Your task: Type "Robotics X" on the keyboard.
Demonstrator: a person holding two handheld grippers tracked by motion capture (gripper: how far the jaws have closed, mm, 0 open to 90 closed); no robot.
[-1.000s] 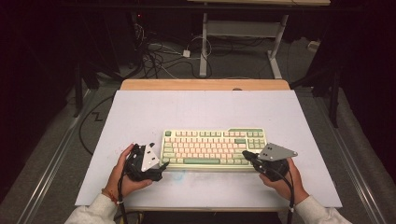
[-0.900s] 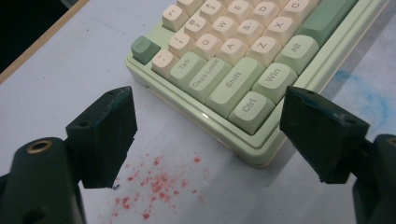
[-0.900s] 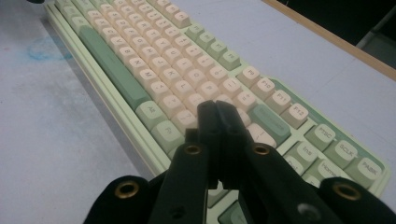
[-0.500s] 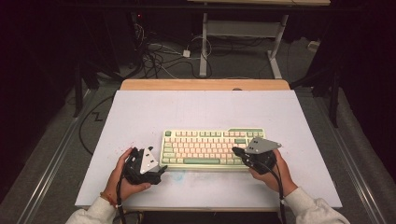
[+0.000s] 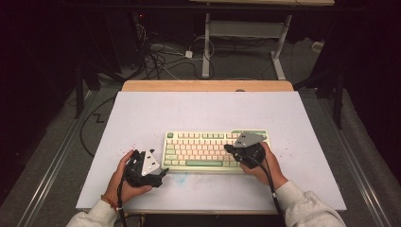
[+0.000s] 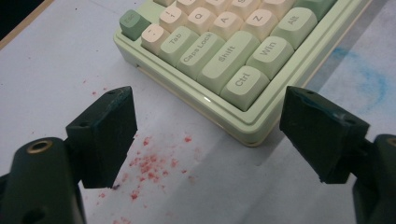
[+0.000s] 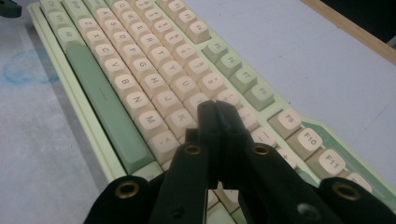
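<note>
A cream and green keyboard (image 5: pixel 208 149) lies on the white table top (image 5: pixel 208 113) near its front edge. My left gripper (image 5: pixel 161 174) rests just off the keyboard's front left corner, jaws wide open; in the left gripper view that corner with the Ctrl key (image 6: pixel 243 84) lies between and beyond the pads (image 6: pixel 109 135), untouched. My right gripper (image 5: pixel 228 148) hovers over the right part of the keyboard, jaws pressed together with nothing between them. In the right gripper view its closed tips (image 7: pixel 215 108) hang over the letter keys (image 7: pixel 184 88) near the right middle rows.
Red specks (image 6: pixel 149 163) and a faint blue smear (image 6: pixel 369 84) mark the table by the keyboard. A wooden strip (image 5: pixel 208 86) edges the table's far side. Cables (image 5: pixel 161 56) and a metal stand (image 5: pixel 246 33) lie on the floor beyond.
The right gripper has slid left from the keyboard's right end to above its keys. The left gripper has stayed put.
</note>
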